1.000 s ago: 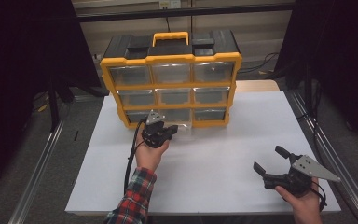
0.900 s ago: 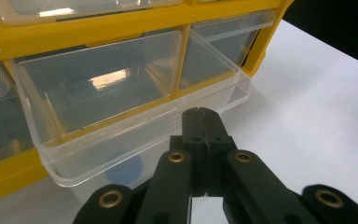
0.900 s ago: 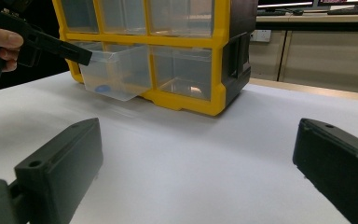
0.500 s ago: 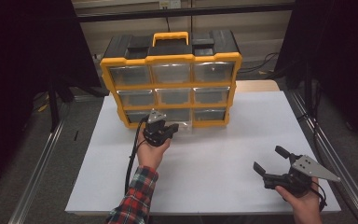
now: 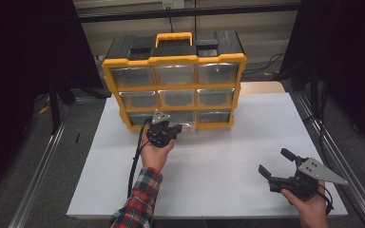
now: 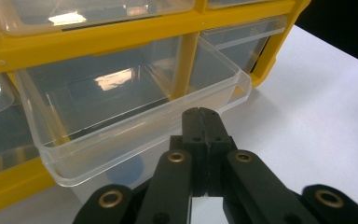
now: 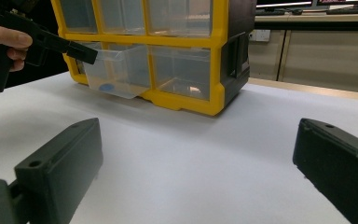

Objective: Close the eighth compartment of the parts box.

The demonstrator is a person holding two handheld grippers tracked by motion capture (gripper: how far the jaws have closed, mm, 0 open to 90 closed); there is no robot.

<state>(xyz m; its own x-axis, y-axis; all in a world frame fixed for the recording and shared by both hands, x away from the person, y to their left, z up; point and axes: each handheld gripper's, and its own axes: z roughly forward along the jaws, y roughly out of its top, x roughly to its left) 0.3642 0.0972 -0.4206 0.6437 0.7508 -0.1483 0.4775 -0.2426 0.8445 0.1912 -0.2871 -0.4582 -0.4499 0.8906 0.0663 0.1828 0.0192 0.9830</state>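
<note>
- Right gripper view: right gripper [image 7: 196, 172] sits low over the white table [image 7: 205, 140], jaws wide apart, nothing between them. High view puts it at the near right corner [image 5: 290, 173], same spot as a second ago.
- Left gripper [image 5: 164, 130]: jaws pressed together, tips touching, no object clamped. In the left gripper view the closed tips [image 6: 203, 123] sit just below the front lip of the clear drawer [image 6: 135, 116].
- Change over the last second: in the high view the left gripper has crept slightly towards the organizer; otherwise the hand barely moved.
- Clear drawer [image 7: 114, 72] is the bottom-row middle one, part-way out of the yellow organizer [image 5: 176, 85]. A blue round thing [image 7: 106, 87] shows through its bottom; can't tell what it is.
- Read: closed tips look used as a hook or pusher on the drawer lip. Whether they're touching the lip, can't tell. Drawer neither fully out nor shut, so the drawer move looks mid-way.
</note>
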